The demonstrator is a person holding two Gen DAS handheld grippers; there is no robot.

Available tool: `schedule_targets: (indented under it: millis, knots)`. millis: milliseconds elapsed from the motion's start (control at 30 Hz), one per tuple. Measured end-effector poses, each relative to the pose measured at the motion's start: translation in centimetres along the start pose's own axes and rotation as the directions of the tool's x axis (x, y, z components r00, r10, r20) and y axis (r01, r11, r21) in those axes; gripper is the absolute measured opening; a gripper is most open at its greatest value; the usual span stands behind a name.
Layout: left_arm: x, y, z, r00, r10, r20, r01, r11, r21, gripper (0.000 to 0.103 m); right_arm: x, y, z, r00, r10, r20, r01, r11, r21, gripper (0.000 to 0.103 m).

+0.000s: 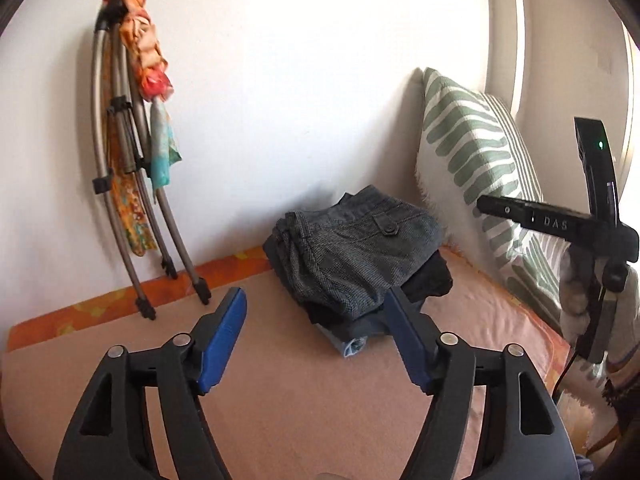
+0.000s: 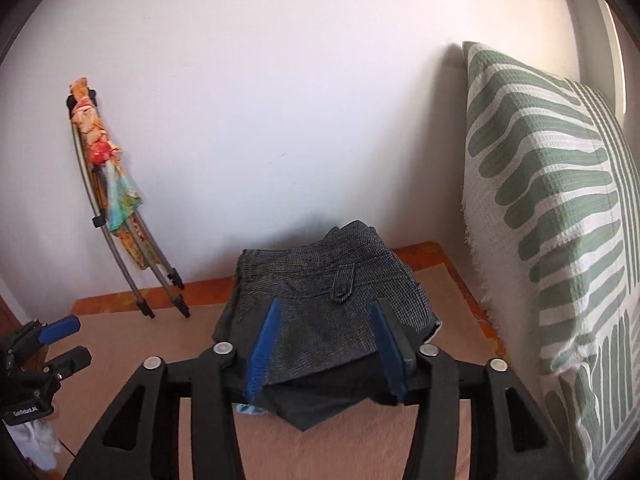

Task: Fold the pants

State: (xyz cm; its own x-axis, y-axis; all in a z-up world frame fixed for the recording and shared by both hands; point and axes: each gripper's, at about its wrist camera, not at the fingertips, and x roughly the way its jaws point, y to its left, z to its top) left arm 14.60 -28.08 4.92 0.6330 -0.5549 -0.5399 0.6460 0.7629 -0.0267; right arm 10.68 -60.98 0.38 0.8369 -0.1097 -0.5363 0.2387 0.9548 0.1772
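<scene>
Folded grey tweed pants [image 1: 356,248] lie on top of a small stack of folded dark garments on the pink bed cover [image 1: 280,400], near the wall. They also show in the right wrist view [image 2: 320,312]. My left gripper [image 1: 316,300] is open and empty, short of the stack and a little left of it. My right gripper [image 2: 324,312] is open with its blue fingers [image 2: 262,348] over the near edge of the grey pants, holding nothing. The right gripper's body [image 1: 560,224] shows at the right of the left wrist view.
A green-and-white patterned pillow [image 2: 560,208] leans upright at the right, close to the stack. A folded metal frame with colourful cloth [image 1: 128,152] leans on the white wall at the left. The left gripper [image 2: 48,344] shows at the far left of the right wrist view.
</scene>
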Motion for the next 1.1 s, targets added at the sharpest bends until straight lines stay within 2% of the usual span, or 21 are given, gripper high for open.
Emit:
schedule_targets:
  millis: [67,100,233,367,433,633,833,1033,1100]
  knots:
    - [-2.0,-0.8,-0.4,1.000,0.004,0.024,-0.004,1.000,0.000,0.077,-2.2,1.0,-1.0,1.000,0.008,0.016,-0.008,1.000,-0.007,0.063]
    - [-2.8,-1.1,-0.5,0.999,0.010,0.031,-0.010,1.000,0.001,0.081,-3.4,1.6,-1.5,1.000,0.006,0.021,-0.006,1.000,-0.010,0.070]
    - [-5.2,-2.3,-1.6,1.000,0.012,0.022,-0.012,1.000,-0.001,0.082,-8.0,3.9,-3.9,0.998,-0.017,0.066,0.020,0.999,-0.037,0.086]
    - [-7.2,-2.9,-3.4,1.000,0.012,0.019,-0.011,0.999,-0.042,0.082,-11.1,5.6,-6.3,0.993,-0.028,0.111,0.035,0.997,-0.064,0.093]
    - [-7.9,-3.2,-4.5,1.000,0.016,0.009,-0.016,0.998,-0.060,0.083,-12.4,6.3,-7.6,0.990,-0.039,0.137,0.048,0.997,-0.063,0.103]
    - [-9.0,-4.2,-8.2,0.997,0.081,-0.013,-0.081,0.996,-0.023,0.083,-13.1,8.0,-10.9,0.985,-0.066,0.158,0.079,0.994,-0.077,0.103]
    - [-9.3,-2.8,-10.5,0.994,0.107,0.009,-0.106,0.991,-0.081,0.083,-12.3,9.3,-13.2,0.987,-0.062,0.149,0.072,0.995,-0.062,0.103]
    - [-8.3,-1.3,-12.3,0.991,0.133,0.014,-0.131,0.986,-0.102,0.091,-9.9,10.5,-14.8,0.991,-0.051,0.127,0.060,0.996,-0.067,0.103]
    - [-8.1,-0.9,-12.7,0.987,0.157,0.028,-0.153,0.983,-0.101,0.100,-9.3,10.6,-15.2,0.989,-0.063,0.133,0.072,0.995,-0.064,0.103]
